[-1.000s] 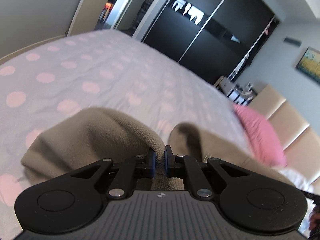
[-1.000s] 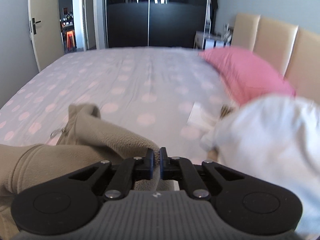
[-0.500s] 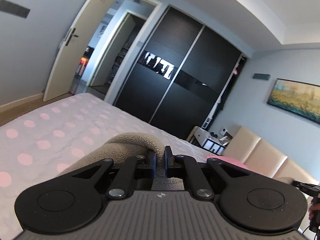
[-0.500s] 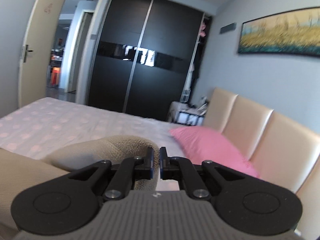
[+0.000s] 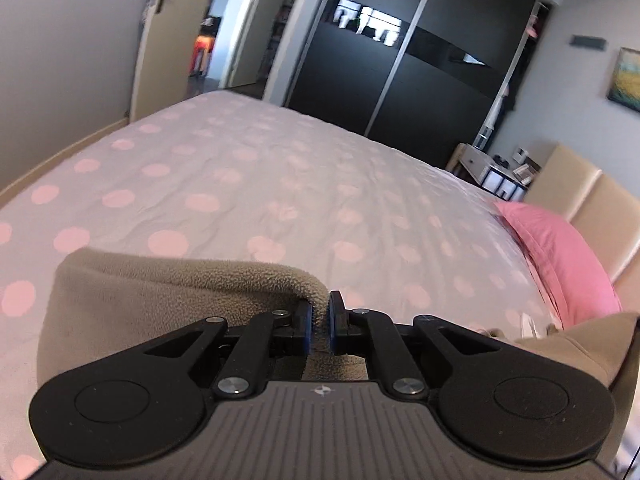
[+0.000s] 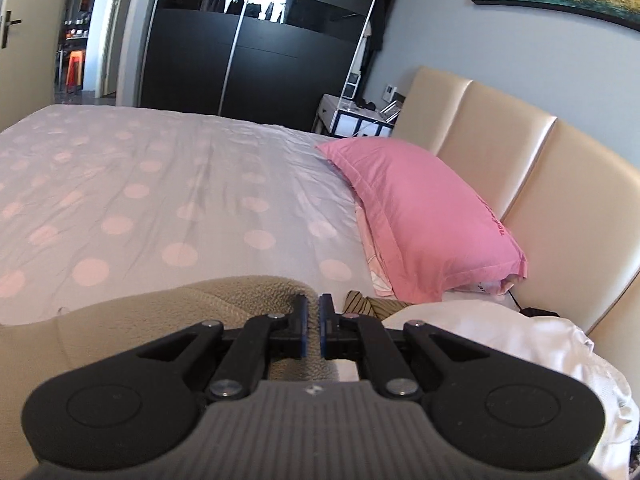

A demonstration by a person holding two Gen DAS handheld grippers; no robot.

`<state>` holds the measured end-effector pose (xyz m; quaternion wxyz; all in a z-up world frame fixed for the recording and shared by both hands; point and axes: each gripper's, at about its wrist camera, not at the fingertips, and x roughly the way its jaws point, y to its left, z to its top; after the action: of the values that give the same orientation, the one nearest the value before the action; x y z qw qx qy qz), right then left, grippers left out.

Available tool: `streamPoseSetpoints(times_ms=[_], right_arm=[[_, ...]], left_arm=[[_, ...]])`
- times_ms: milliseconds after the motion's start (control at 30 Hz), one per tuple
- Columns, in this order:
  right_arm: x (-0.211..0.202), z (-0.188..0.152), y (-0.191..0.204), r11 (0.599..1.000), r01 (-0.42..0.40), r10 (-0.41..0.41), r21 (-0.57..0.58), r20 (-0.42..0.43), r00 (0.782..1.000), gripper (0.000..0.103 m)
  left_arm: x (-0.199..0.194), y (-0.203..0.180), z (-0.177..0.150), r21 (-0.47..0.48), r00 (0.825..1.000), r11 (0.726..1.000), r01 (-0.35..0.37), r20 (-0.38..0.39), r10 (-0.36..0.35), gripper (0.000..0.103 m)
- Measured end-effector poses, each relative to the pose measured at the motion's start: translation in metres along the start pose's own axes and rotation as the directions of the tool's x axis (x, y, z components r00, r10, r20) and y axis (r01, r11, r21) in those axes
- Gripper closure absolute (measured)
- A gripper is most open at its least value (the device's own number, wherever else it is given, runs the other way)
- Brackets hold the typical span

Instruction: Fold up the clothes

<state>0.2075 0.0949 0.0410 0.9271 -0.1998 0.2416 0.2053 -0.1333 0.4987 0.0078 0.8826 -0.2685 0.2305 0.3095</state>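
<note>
Fleece garment (image 5: 168, 292), beige and nubbly, was pinched at its upper edge between the pressed-together fingers of the left gripper (image 5: 319, 322), and the right gripper (image 6: 313, 326) nipped another fold of it the same way, the cloth hanging low and near over the dotted bedspread (image 5: 260, 184). It looked soft, thick and limp, likely to sag between the two holds, so corners or hems seemed the best places to take it. Its lower part was cut off behind both grippers, and the white cloth (image 6: 500, 344) and striped item (image 6: 374, 306) near the pink pillow (image 6: 420, 208) at right were hard to identify.
</note>
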Motion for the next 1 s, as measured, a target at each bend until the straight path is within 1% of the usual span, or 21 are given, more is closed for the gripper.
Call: streamPoseSetpoints(times_ms=[67,100,167,200,233,267,300,333,367,500,533,633,733,800,833,900,933,1000], right_arm=[[0.009,-0.004,0.003,1.0,0.0,0.0,0.002,0.007,1.0,0.096],[0.017,-0.005,0.004,1.0,-0.015,0.015,0.0,-0.004,1.0,0.096],[0.032,-0.009,0.007,0.999,-0.047,0.047,-0.006,-0.039,0.998,0.094],[0.038,-0.012,0.009,0.998,-0.064,0.064,-0.009,-0.063,0.996,0.091],[0.041,-0.016,0.011,0.997,-0.073,0.072,-0.008,-0.075,0.995,0.09],[0.04,-0.02,0.012,0.996,-0.089,0.088,-0.011,-0.073,0.994,0.085],[0.038,-0.024,0.012,0.994,-0.104,0.103,-0.015,-0.071,0.992,0.063],[0.037,-0.028,0.013,0.993,-0.12,0.118,-0.018,-0.069,0.991,0.051],[0.035,-0.032,0.014,0.991,-0.136,0.134,-0.022,-0.067,0.989,0.04],[0.013,-0.056,0.02,0.973,-0.227,0.222,-0.034,-0.107,0.969,0.039],[0.005,-0.065,0.021,0.965,-0.26,0.256,-0.021,-0.116,0.96,0.039],[-0.023,-0.099,0.033,0.928,-0.372,0.366,-0.015,-0.15,0.918,0.037],[-0.048,-0.138,0.043,0.911,-0.413,0.404,-0.016,-0.177,0.898,0.035],[-0.063,-0.166,0.047,0.926,-0.376,0.364,-0.034,-0.184,0.913,0.028],[-0.07,-0.179,0.05,0.935,-0.352,0.338,-0.043,-0.188,0.922,0.026],[-0.078,-0.2,0.052,0.95,-0.31,0.294,-0.034,-0.229,0.928,0.025],[-0.082,-0.208,0.052,0.952,-0.307,0.296,-0.009,-0.243,0.924,0.024],[-0.089,-0.226,0.054,0.951,-0.305,0.305,0.042,-0.277,0.911,0.018]], left_arm=[[0.009,0.004,-0.002,-0.003,1.0,1.0,-0.005,-0.002,0.005,0.096],[0.015,0.004,-0.004,0.005,1.0,1.0,-0.011,-0.013,0.011,0.095],[0.029,0.005,-0.008,0.032,0.997,0.999,-0.02,-0.071,0.022,0.091],[0.033,0.007,-0.01,0.035,0.995,0.999,-0.018,-0.098,0.022,0.088],[0.033,0.008,-0.013,0.033,0.994,0.999,-0.004,-0.113,0.008,0.084],[0.032,0.011,-0.017,0.03,0.993,0.999,0.018,-0.121,-0.014,0.078],[0.031,0.012,-0.021,0.03,0.991,0.999,0.04,-0.13,-0.036,0.073],[0.028,0.012,-0.027,0.039,0.989,0.998,0.056,-0.14,-0.05,0.06],[0.024,0.01,-0.033,0.052,0.987,0.996,0.066,-0.151,-0.057,0.051],[0.011,0.007,-0.058,0.109,0.979,0.99,0.09,-0.194,-0.067,0.051],[0.009,0.006,-0.064,0.115,0.975,0.988,0.1,-0.209,-0.074,0.05],[0.002,0.004,-0.083,0.133,0.963,0.984,0.122,-0.256,-0.085,0.045],[-0.004,-0.001,-0.1,0.172,0.958,0.98,0.098,-0.282,-0.046,0.045],[-0.008,0.001,-0.109,0.168,0.956,0.983,0.077,-0.292,-0.025,0.045],[-0.01,0.003,-0.112,0.154,0.955,0.986,0.067,-0.295,-0.019,0.045],[-0.013,0.007,-0.12,0.129,0.954,0.991,0.047,-0.3,-0.006,0.045],[-0.014,0.009,-0.122,0.118,0.953,0.992,0.036,-0.302,0.002,0.045],[-0.014,0.01,-0.123,0.107,0.954,0.994,0.012,-0.299,0.021,0.045]])
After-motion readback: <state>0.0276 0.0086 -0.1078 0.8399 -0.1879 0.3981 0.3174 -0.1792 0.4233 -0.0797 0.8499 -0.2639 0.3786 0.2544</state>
